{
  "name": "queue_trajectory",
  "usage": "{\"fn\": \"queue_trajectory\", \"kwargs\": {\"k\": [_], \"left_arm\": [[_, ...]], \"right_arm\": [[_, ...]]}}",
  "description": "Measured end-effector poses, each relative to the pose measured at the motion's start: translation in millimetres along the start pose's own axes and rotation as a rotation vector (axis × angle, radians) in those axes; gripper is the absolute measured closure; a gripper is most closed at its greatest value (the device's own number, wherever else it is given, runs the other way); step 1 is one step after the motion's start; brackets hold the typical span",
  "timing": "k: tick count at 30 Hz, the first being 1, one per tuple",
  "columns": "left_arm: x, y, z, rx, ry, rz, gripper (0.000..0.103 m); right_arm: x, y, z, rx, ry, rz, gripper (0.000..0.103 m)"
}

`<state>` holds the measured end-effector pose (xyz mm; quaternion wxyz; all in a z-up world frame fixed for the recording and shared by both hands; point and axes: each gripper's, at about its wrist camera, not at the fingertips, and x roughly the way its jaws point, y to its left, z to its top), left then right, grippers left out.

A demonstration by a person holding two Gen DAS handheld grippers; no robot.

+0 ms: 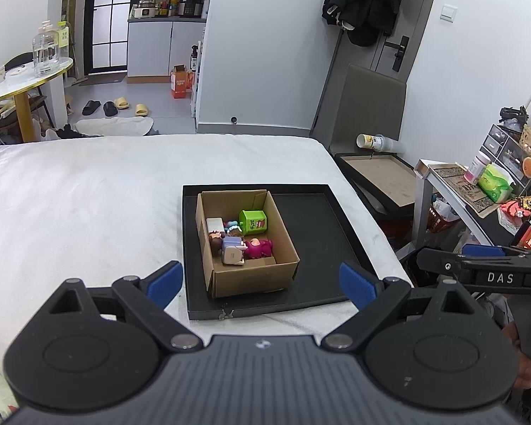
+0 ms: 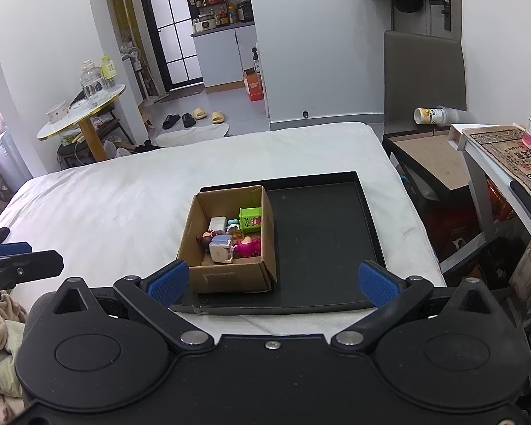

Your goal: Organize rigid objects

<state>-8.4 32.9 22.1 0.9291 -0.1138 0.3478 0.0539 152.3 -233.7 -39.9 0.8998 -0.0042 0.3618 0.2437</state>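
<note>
An open cardboard box (image 1: 255,276) (image 2: 230,276) stands in the left part of a black tray (image 1: 318,233) (image 2: 322,233) on a white bed. Inside it lie several small toys: a green box-shaped toy (image 1: 253,220) (image 2: 250,218), a pink figure (image 1: 258,247) (image 2: 247,246), a white-and-blue toy (image 1: 232,253) (image 2: 220,249) and a white block (image 1: 215,226) (image 2: 218,224). My left gripper (image 1: 262,285) is open and empty, just in front of the tray. My right gripper (image 2: 272,283) is open and empty, also in front of the tray.
The white bed (image 1: 88,191) (image 2: 106,191) stretches to the left. A second tray with a brown bottom (image 1: 382,177) (image 2: 432,156) and a tipped cup (image 1: 371,141) (image 2: 430,116) stand right of the bed. A cluttered shelf (image 1: 478,184) stands at far right.
</note>
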Motion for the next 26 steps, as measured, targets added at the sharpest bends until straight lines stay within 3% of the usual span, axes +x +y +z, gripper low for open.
{"fn": "queue_trajectory", "kwargs": {"k": [26], "left_arm": [[1, -11, 0, 0.028, -0.002, -0.010, 0.009]], "right_arm": [[2, -1, -4, 0.016, 0.009, -0.005, 0.000]]}}
